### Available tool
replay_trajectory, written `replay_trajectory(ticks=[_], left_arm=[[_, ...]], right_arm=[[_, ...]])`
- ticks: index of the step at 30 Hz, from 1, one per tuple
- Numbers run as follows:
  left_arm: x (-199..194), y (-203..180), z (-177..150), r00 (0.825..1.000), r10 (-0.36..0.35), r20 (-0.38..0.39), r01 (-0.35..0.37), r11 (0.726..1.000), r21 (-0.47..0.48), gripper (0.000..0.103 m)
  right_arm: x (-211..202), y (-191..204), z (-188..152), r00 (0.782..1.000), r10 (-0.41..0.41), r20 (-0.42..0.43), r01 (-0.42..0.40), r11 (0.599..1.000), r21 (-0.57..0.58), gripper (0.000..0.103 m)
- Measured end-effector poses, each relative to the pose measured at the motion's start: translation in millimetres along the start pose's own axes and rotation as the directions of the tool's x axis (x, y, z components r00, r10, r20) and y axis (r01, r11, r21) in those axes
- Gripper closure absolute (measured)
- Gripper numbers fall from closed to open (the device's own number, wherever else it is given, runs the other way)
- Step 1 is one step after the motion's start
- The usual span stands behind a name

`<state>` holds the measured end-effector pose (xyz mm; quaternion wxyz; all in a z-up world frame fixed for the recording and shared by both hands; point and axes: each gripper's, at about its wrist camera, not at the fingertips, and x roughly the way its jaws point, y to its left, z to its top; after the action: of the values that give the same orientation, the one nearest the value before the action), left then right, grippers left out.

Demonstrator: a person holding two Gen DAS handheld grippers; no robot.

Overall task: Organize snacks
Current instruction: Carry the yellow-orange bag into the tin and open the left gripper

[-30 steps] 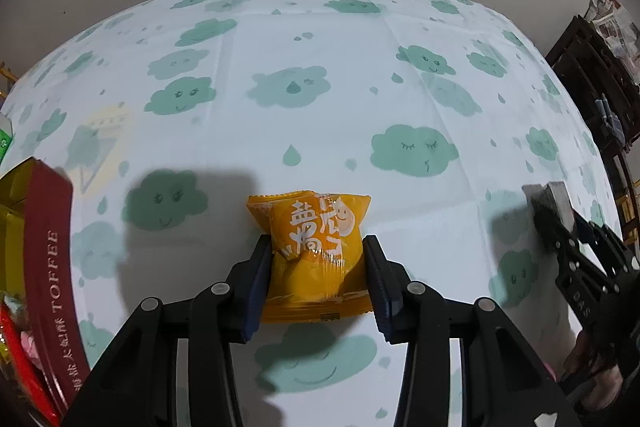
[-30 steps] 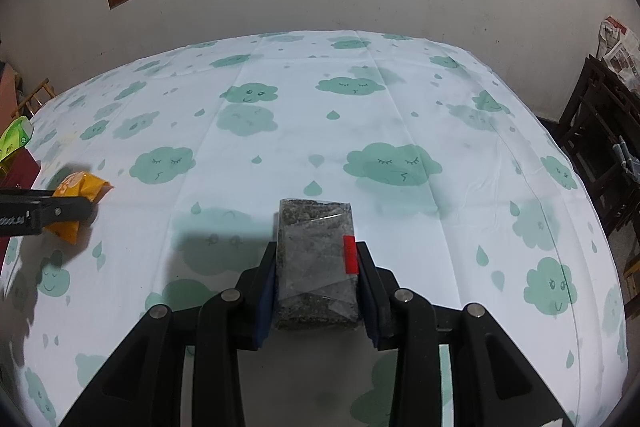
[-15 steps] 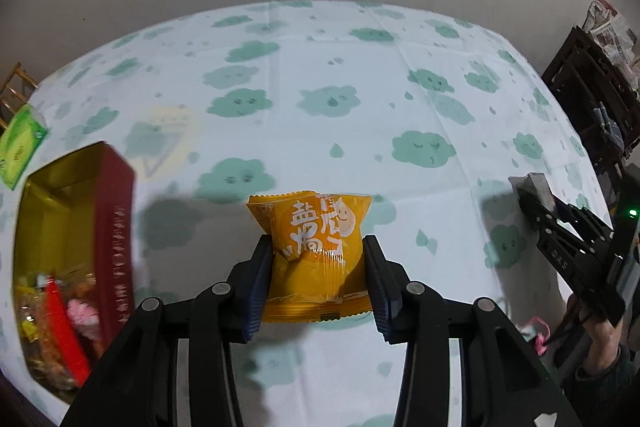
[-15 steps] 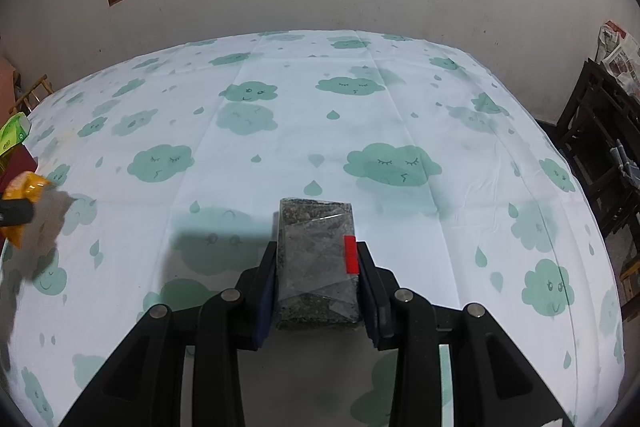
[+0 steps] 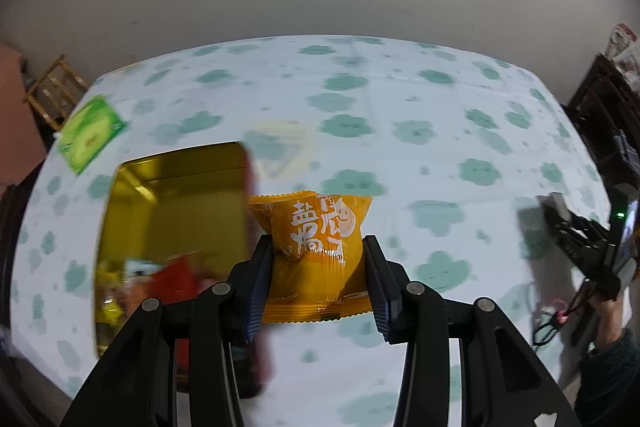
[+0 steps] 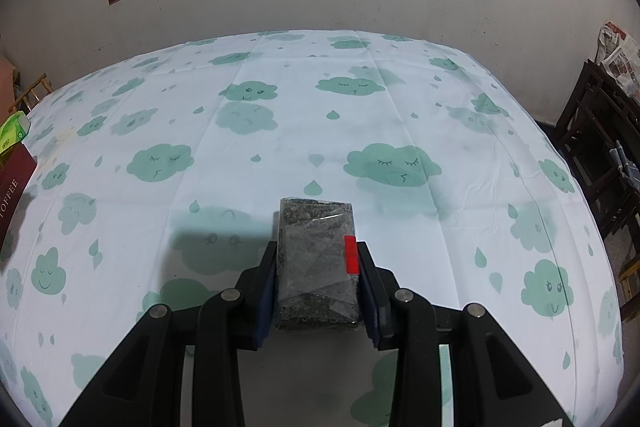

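on the table [image 6: 400, 115] the open tin [image 5: 172, 211] stands at the left, with several snack packs inside its near end. a flat packet [image 5: 90, 133] lies on the cloth behind the tin, further left. the pillow snack [image 5: 316, 251] sits between the left gripper [image 5: 318, 287] pads, just right of the tin. the clear pack [image 6: 318, 263] sits between the right gripper [image 6: 318, 291] pads, well to the right of the tin

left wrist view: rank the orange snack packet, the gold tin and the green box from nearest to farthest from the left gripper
1. orange snack packet: clamped in the left gripper.
2. gold tin: just left of the fingers, open.
3. green box: far left, beyond the tin.
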<state>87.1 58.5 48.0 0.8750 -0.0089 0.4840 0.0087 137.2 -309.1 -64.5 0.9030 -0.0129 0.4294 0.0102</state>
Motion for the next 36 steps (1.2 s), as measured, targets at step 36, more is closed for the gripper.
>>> replay_trajectory(ticks=[36], left_arm=[[71,150,-3,0.981,0.155,-0.116,-0.169,0.978,-0.121,0.063]], right_arm=[[0,1,0,1.000,-0.003,-0.001,0.003,1.000,0.000,0.067]])
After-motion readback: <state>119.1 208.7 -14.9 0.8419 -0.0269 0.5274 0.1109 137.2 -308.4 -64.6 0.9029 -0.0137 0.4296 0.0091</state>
